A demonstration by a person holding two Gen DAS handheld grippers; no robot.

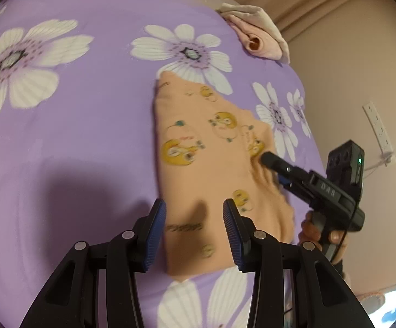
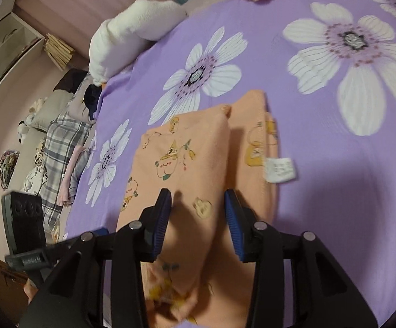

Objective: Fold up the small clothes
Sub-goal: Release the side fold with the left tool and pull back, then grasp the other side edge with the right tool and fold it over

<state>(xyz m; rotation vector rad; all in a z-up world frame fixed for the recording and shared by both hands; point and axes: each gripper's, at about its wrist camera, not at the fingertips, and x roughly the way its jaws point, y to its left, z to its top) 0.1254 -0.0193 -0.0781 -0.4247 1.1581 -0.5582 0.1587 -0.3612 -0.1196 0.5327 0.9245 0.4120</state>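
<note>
Here, a folded orange garment (image 1: 206,164) with cartoon prints lies on a purple flowered bedsheet (image 1: 75,136). The left gripper (image 1: 195,235) hovers over its near edge, jaws partly apart and gripping nothing. The right gripper (image 2: 198,224), held by a hand (image 1: 318,232), stands above the garment's other side, jaws likewise partly apart and empty. A white label (image 2: 280,170) protrudes from the fold; a pink garment (image 1: 258,42) lies near the bed's edge.

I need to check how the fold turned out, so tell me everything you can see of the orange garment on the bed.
The orange garment looks like soft knit, peach-orange with yellow cartoon prints. It lies folded flat on the purple flowered sheet, one layer lapped over another, a white label sticking out at one edge. The near end is rumpled. Both grippers stand open; the right gripper touches its edge, the left gripper hovers above it.
</note>
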